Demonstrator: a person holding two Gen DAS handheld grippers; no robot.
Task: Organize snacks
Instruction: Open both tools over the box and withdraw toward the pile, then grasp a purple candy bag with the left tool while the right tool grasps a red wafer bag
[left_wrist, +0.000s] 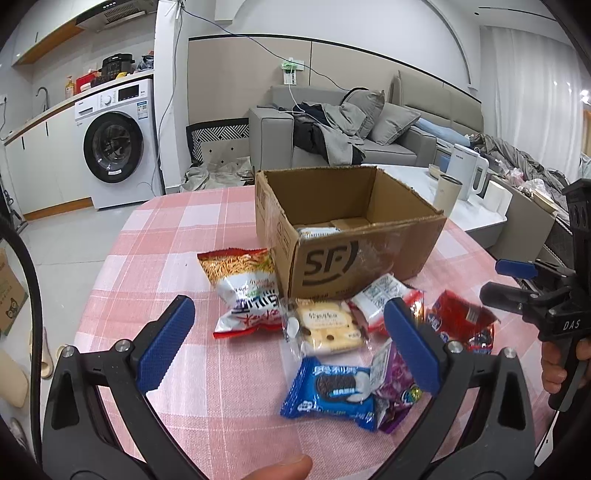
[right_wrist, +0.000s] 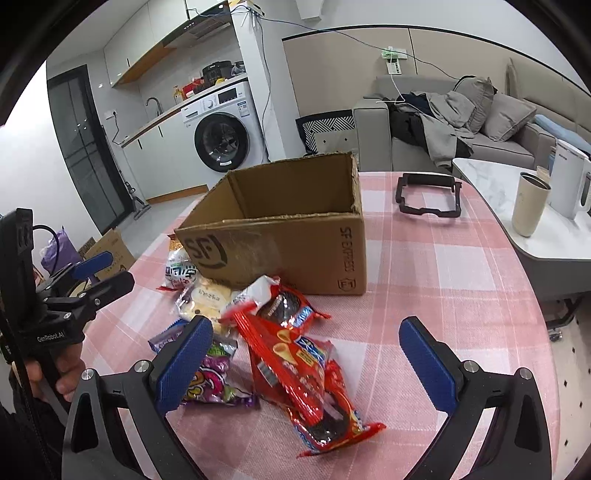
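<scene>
Red snack bag (right_wrist: 306, 373) lying lengthwise toward cardboard box (right_wrist: 280, 236), perhaps slightly askew, both tongs open, empty.

Black two-finger left gripper (left_wrist: 288, 343), right gripper (right_wrist: 306, 362), blue ribbed fingers (left_wrist: 166, 343), silver screws, white "DAS" lettering

We are in a home: washing machine (left_wrist: 112, 147) under a kitchen counter (left_wrist: 55, 107), sofa (left_wrist: 351, 136) strewn with clothes.
</scene>
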